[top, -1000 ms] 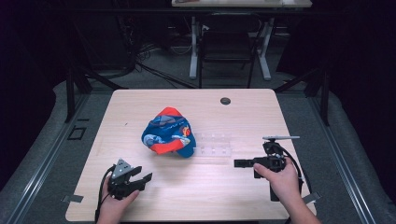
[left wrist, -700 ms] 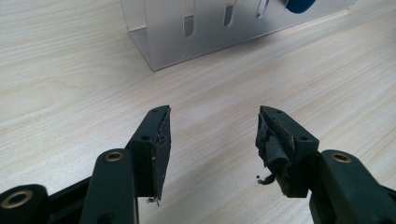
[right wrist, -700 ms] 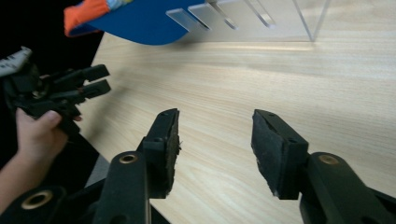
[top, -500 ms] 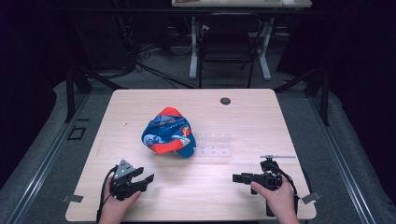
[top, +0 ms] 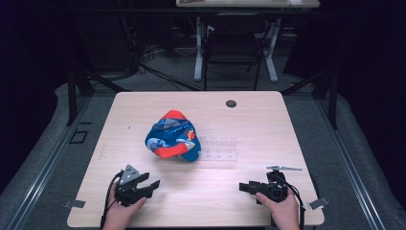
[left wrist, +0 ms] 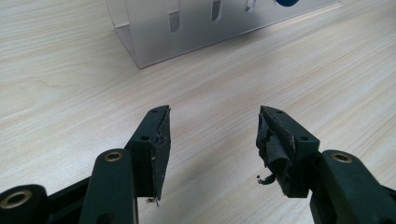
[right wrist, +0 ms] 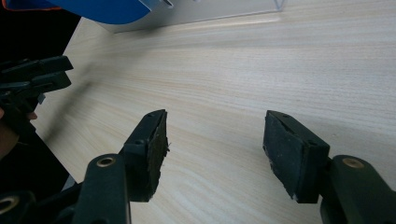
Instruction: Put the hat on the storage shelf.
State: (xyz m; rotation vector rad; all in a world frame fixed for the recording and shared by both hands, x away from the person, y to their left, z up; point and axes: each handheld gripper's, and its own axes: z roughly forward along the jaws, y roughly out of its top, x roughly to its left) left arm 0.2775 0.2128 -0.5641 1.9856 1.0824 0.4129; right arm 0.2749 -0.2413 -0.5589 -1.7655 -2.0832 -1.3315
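Observation:
A blue and red fabric piece (top: 172, 135) lies bunched near the middle of the wooden table (top: 143, 110). A clear plastic tray (top: 219, 147) rests against its right side. My left gripper (top: 154, 184) sits low at the front left, open, with bare wood between its jaws (left wrist: 212, 116); the clear tray (left wrist: 196, 23) lies ahead of it. My right gripper (top: 243, 187) rests at the front right, pointing left. Its jaws have just been opening and now stand wide apart with nothing between them (right wrist: 215, 119). In the right gripper view, the blue fabric (right wrist: 102, 9) sits at the top left.
A black round grommet (top: 231, 103) sits near the table's far edge. Bits of tape (top: 74, 204) mark the front corners. The left gripper (right wrist: 32, 79) appears far off in the right gripper view. Dark floor and another desk's legs (top: 198, 52) lie beyond the table.
The right gripper has sunk toward the table and drawn nearer the front edge, and its jaws have spread. The left gripper, fabric and tray have stayed put.

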